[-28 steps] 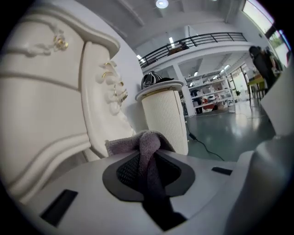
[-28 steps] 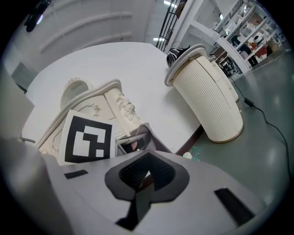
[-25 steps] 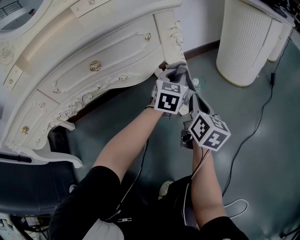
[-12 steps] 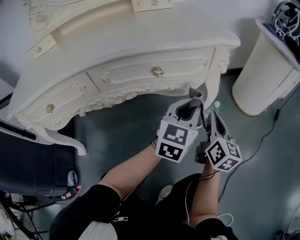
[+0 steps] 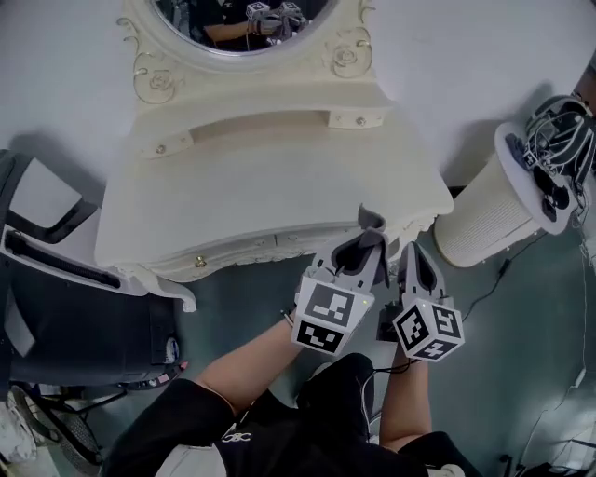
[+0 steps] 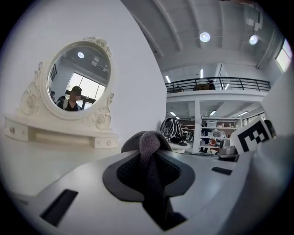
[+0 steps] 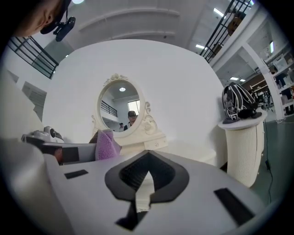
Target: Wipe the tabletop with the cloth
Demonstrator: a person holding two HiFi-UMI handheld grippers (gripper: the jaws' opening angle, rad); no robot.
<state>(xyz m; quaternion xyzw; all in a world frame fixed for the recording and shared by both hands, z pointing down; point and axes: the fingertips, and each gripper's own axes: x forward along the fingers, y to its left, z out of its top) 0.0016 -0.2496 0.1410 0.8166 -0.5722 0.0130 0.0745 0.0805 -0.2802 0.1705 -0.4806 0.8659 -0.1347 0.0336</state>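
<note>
A white dressing table's top (image 5: 251,200) lies ahead of me in the head view. My left gripper (image 5: 363,247) is shut on a small grey cloth (image 5: 370,222), whose tuft pokes out over the table's front right edge. In the left gripper view the cloth (image 6: 148,140) is pinched between the dark pads of the left gripper (image 6: 148,158) and hangs down the slot. My right gripper (image 5: 413,253) sits just to the right, beside the table's corner, shut with nothing in it. In the right gripper view the right gripper (image 7: 146,176) shows only table through its slot, and the cloth (image 7: 106,144) looks purple at left.
An oval mirror (image 5: 242,28) stands at the back of the table above a low shelf (image 5: 251,126). A white ribbed cylinder (image 5: 484,219) with a bundle of cables (image 5: 559,149) on top stands at the right. A black chair (image 5: 65,317) is at the left.
The head view has swung from the table's drawers up to its top and mirror. Both grippers now sit at the front right edge, the left still holding the cloth.
</note>
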